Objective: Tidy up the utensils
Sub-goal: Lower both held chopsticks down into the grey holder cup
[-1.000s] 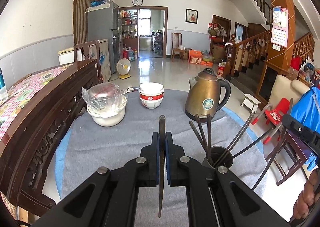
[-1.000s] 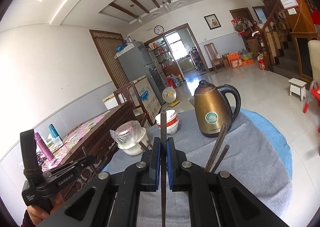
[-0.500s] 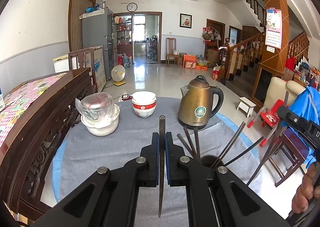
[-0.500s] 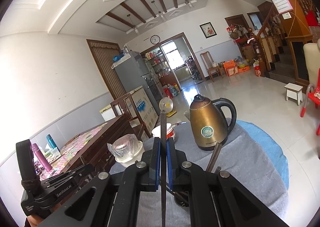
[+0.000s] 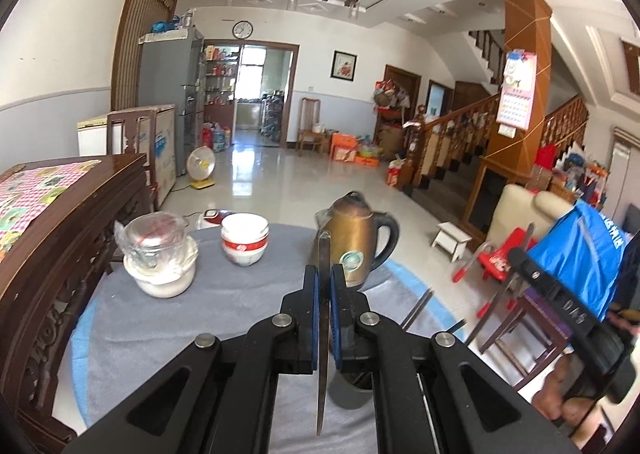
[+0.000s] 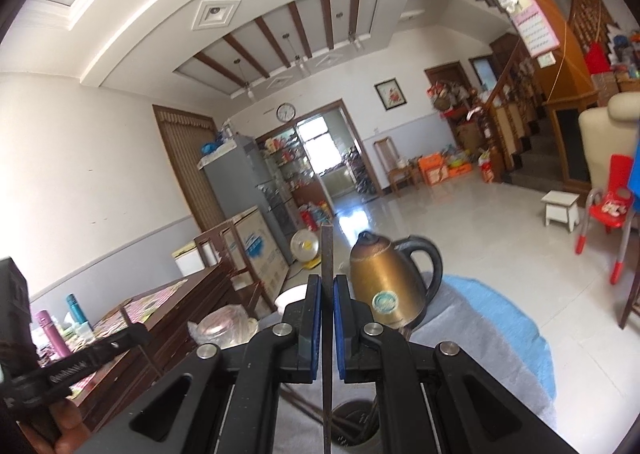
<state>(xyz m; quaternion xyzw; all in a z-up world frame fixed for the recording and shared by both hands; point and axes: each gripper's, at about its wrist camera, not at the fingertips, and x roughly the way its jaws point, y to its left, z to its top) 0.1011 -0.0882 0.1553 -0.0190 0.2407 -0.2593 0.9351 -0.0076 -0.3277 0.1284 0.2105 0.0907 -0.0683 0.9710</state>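
Between left tongs (image 5: 324,286), chopstick (image 5: 322,354) upright, long axis vertical.

Table (image 5: 248,318): kettle (image 5: 354,242) at the far side, stacked bowls (image 5: 244,240) to its left, wrapped bowl (image 5: 162,258) further left.
Holder (image 6: 354,428): before the kettle, chopsticks (image 5: 416,308) inside.

We see bright, even daylight in both views, strongest through the far doorway (image 5: 256,89), which leaves a white glare streak on the polished floor (image 5: 256,173). The fisheye lens bends walls and ceiling beams (image 6: 280,37) and blackens the corners. The kettle (image 5: 356,242) is smeared by motion blur, and shadows on the cloth-covered table (image 5: 224,318) stay soft.
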